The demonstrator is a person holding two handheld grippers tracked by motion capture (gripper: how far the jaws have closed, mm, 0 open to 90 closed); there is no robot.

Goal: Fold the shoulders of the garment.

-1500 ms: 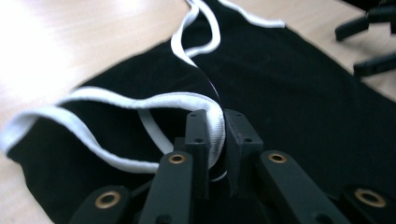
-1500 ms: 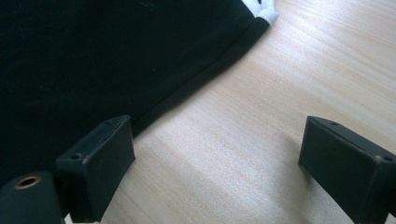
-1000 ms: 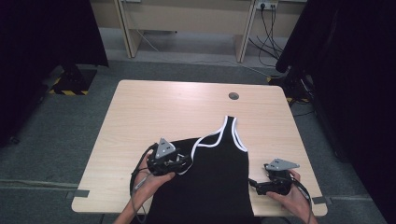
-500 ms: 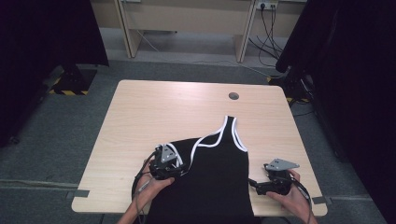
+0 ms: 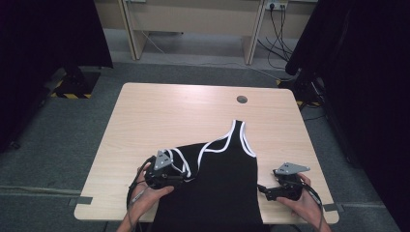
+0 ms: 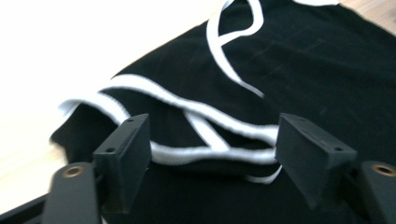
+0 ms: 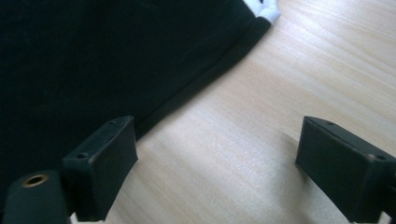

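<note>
- Black tank top [image 5: 222,179] with white trim lying flat on the near half of the wooden table [image 5: 159,116], hem running off the 6 o'clock edge, one strap reaching toward 12 o'clock, stopping short of the round cable hole [image 5: 241,99].
- Left gripper [image 5: 181,178] at the top's 9 o'clock side, over the crumpled white-edged strap [image 6: 210,140]; jaws spread wide, strap folds lying between them, nothing pinched.
- Left hand [image 5: 147,195] wrapped round that gripper from 6 o'clock.
- Right gripper [image 5: 261,189] at the top's 3 o'clock edge, jaws spread apart over bare wood just beside the side seam [image 7: 201,79]; one jaw at the fabric's edge, the other well clear.
- Right hand [image 5: 302,200] holding it near the table's 5 o'clock corner.
</note>
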